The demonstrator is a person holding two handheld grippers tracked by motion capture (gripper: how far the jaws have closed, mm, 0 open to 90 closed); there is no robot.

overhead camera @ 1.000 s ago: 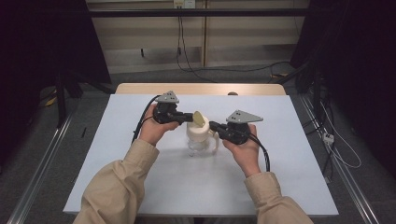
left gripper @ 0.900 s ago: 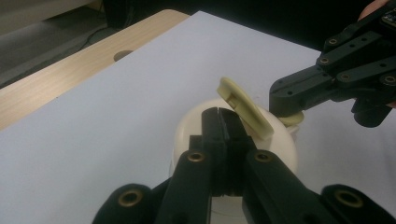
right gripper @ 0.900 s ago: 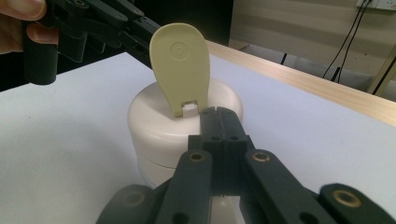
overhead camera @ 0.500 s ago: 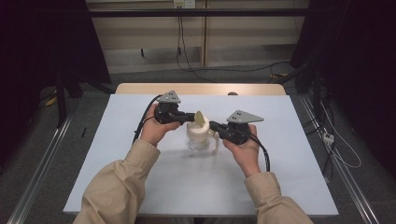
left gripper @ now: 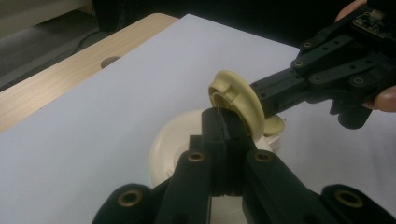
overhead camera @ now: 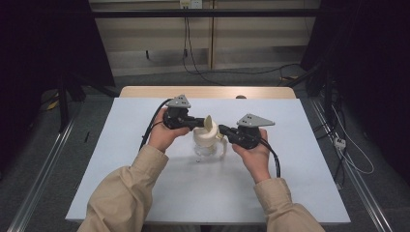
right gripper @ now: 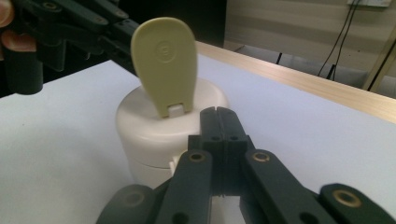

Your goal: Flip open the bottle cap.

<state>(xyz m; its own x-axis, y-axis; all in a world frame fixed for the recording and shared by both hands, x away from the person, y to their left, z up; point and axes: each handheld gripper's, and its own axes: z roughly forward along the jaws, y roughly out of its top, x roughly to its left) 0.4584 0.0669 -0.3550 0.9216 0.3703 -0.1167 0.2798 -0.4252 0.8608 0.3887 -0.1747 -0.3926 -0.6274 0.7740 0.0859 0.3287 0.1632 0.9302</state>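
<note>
- Nothing has moved since a moment ago; both hands are staying put.
- Left gripper (left gripper: 223,122): jaws pressed together, tips touching the raised flap (left gripper: 236,95).
- Right gripper (right gripper: 217,116): jaws pressed together, just beside the jug (right gripper: 161,128) lid.
- The flap looks open; pouring may come next.

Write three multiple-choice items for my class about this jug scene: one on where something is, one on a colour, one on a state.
1. Where does the jug stand?
A. on the floor
B. on the white table between the two grippers
C. on a shelf

2. What colour is the flip cap on the jug's lid?
A. red
B. blue
C. pale yellow

3. How does the flip cap stand?
A. tipped up open
B. pressed flat shut
C. lying loose on the table

Key: 1 B, the high view shows it on the table between the left gripper and the right gripper. 2 C, the right gripper view shows it pale yellow. 3 A, it rises upright from its hinge on the lid.
</note>
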